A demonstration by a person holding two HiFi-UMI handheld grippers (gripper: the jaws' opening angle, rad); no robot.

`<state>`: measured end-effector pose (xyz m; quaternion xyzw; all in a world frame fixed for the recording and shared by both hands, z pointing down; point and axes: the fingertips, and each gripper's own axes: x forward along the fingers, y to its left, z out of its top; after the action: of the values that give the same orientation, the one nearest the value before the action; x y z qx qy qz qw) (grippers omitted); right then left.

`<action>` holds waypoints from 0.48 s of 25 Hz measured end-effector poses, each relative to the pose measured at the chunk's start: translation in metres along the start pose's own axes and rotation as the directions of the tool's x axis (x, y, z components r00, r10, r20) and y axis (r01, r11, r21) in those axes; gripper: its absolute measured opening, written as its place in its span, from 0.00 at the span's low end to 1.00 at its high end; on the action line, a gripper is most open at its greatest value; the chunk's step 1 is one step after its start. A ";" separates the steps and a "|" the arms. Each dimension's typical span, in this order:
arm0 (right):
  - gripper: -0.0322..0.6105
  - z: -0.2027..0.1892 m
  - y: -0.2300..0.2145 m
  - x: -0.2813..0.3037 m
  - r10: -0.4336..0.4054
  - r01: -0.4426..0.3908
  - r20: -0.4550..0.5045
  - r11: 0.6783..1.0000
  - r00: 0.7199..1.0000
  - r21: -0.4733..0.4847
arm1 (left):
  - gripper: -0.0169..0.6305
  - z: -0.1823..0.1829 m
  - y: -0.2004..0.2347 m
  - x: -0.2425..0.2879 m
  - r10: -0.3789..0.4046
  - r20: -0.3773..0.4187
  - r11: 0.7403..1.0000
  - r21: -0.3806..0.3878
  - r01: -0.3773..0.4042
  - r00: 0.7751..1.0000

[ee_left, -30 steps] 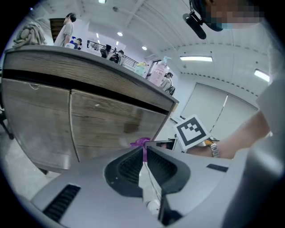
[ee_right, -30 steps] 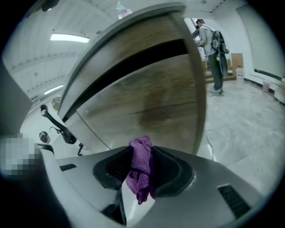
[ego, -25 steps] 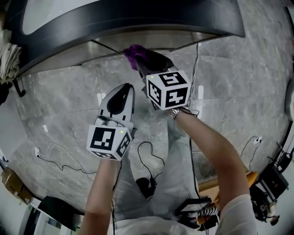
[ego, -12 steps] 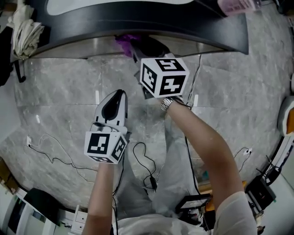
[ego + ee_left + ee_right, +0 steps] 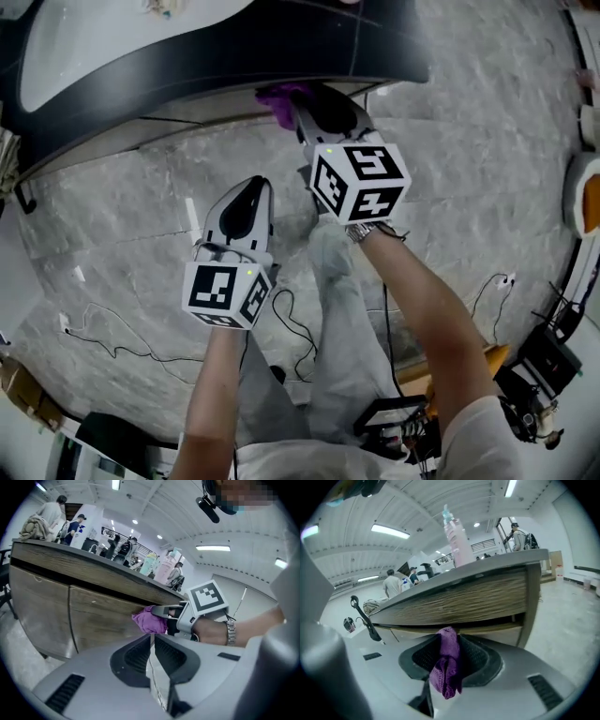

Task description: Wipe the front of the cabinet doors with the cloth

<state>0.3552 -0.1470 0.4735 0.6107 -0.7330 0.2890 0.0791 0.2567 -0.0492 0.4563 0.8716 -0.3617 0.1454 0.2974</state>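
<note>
**Head view.** Right gripper [image 5: 305,105] is out ahead at the cabinet, with the purple cloth [image 5: 279,97] at its tip, right under the lip of the dark counter [image 5: 234,56]. Left gripper [image 5: 251,187] hangs back from the counter over the floor [image 5: 487,187], well apart from the cloth. Cables [image 5: 122,342] trail on the floor far back from the counter and are no bother to the wipe.

**Left gripper view.** Its jaws are closed together with nothing between them. Ahead, the cloth sits at the top of the wood doors [image 5: 98,616], just under the counter and right of the seam between two doors. I cannot tell whether it touches the wood or is just off it.

**Right gripper view.** The jaws are clamped on the cloth, which bunches between them and droops below. The door front lies just beyond, and the cabinet's end corner is close on the right. A bottle [image 5: 457,538] stands on the counter above, with people [image 5: 393,585] far behind.

**Judgement.**
- The wiping step is in hand, at the top of the doors near the right end.
- The next move calls for pressing the wad onto the wood and sweeping along under the counter, then working lower rows.
- The counter overhang crowds the gripper.
- The bunched cloth offers little face, so a bare jaw could scrape the wood.
</note>
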 end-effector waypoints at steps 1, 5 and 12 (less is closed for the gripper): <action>0.26 0.001 -0.016 -0.008 -0.023 0.023 0.005 1.000 1.000 0.013 | 0.05 0.001 -0.010 0.008 -0.020 -0.006 1.000 0.011 0.020 1.000; 0.24 0.005 -0.072 -0.036 -0.110 0.109 0.022 0.993 0.994 0.046 | 0.05 0.002 -0.038 0.034 -0.069 -0.029 0.997 0.043 0.070 0.997; 0.21 0.005 -0.123 -0.065 -0.210 0.207 0.035 0.975 0.977 0.075 | 0.05 -0.005 -0.050 0.051 -0.097 -0.056 0.994 0.053 0.100 0.994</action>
<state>0.4874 -0.1050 0.4795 0.6928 -0.6555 0.2919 0.0715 0.3276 -0.0459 0.4629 0.8922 -0.3059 0.1635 0.2893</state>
